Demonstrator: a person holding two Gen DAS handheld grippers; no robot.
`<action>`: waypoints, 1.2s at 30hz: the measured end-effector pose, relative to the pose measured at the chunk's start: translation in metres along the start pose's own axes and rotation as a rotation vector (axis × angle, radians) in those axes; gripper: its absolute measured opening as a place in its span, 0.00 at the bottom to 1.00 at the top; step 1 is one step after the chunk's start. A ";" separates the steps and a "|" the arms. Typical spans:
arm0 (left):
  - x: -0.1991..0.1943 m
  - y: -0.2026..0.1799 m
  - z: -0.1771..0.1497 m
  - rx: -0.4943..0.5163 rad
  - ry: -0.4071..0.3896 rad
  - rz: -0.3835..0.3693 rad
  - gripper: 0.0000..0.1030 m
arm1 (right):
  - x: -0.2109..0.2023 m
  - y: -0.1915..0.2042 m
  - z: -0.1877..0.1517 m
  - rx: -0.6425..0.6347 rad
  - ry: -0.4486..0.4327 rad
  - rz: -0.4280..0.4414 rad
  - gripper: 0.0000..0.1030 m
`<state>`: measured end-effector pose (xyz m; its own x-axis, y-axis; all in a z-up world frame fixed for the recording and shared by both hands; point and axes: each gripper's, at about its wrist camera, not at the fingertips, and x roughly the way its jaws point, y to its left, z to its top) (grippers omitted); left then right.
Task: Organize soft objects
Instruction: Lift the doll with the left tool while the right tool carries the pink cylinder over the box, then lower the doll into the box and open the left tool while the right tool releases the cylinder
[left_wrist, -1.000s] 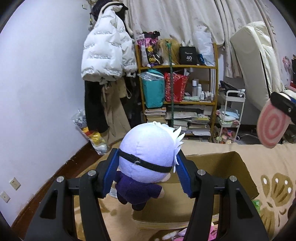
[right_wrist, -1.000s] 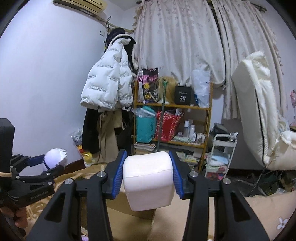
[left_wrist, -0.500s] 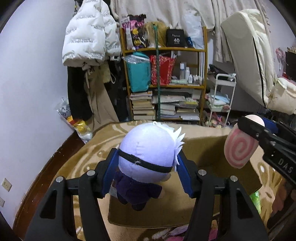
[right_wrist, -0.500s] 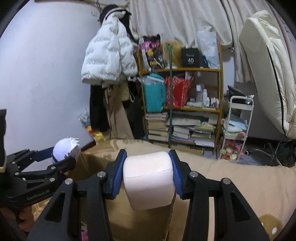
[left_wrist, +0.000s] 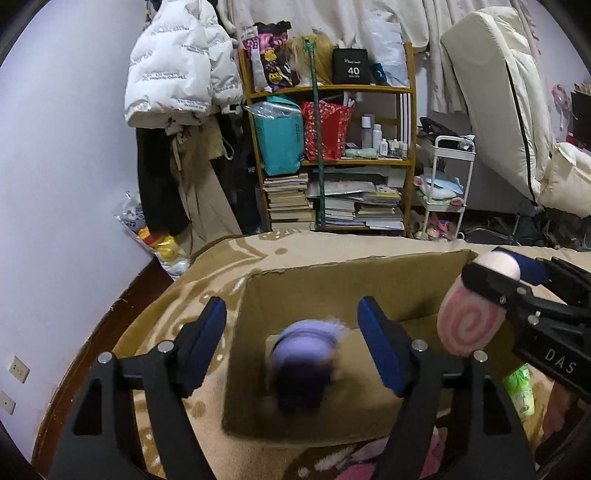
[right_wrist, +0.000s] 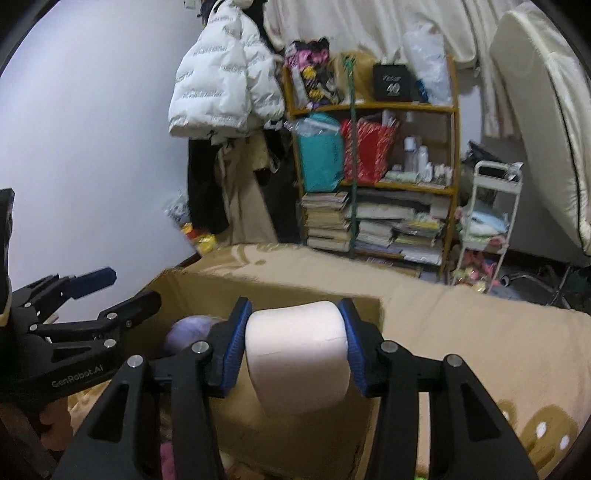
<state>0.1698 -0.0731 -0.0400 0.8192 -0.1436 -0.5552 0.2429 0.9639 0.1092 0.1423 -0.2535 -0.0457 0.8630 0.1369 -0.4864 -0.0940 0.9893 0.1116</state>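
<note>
Cardboard box (left_wrist: 369, 288) sat open on a tan patterned blanket (left_wrist: 207, 280), and both tools hung over it. The left tool (left_wrist: 293, 343) was released, its blue-padded fingers (left_wrist: 207, 343) spread wide with nothing between them. Below the gap, a purple-and-white plush doll (left_wrist: 303, 362) appeared inside the box, motion-blurred, so whether it was resting on the bottom could not be told. From the right wrist view the doll (right_wrist: 190, 330) showed as a pale purple lump inside the box (right_wrist: 266, 291), partly hidden behind the right tool's left finger.

The right tool (right_wrist: 295, 345) was clenched on a pale pink cylindrical plush (right_wrist: 297, 350), its blue pads (right_wrist: 236, 343) pressed against both flat ends. In the left wrist view that plush (left_wrist: 471, 314) showed a pink spiral on its end face and was held by the right tool (left_wrist: 495, 286) over the right side of the box. The left tool (right_wrist: 107, 291) also appeared at the left edge of the right wrist view, over the box's near-left corner.

A green packet (left_wrist: 519, 391) lay just beside the box on the right, and pink fluffy fabric (left_wrist: 369, 465) showed at the bottom edge. Behind the blanket stood a wooden shelf (left_wrist: 328, 147) stacked with books and bags, with a white puffer jacket (left_wrist: 173, 70) hanging to its left.
</note>
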 end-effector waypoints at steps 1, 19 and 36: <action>-0.002 0.000 0.000 0.001 0.000 -0.002 0.72 | 0.000 0.001 0.000 -0.003 0.009 0.002 0.52; -0.047 0.013 -0.001 -0.042 0.033 0.030 0.88 | -0.054 -0.002 0.010 0.090 -0.052 -0.033 0.90; -0.115 0.025 -0.022 -0.091 0.027 0.092 0.99 | -0.117 0.004 -0.014 0.127 -0.040 -0.001 1.00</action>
<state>0.0705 -0.0276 0.0083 0.8212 -0.0486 -0.5685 0.1180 0.9893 0.0857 0.0338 -0.2652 -0.0007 0.8823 0.1309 -0.4521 -0.0312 0.9747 0.2212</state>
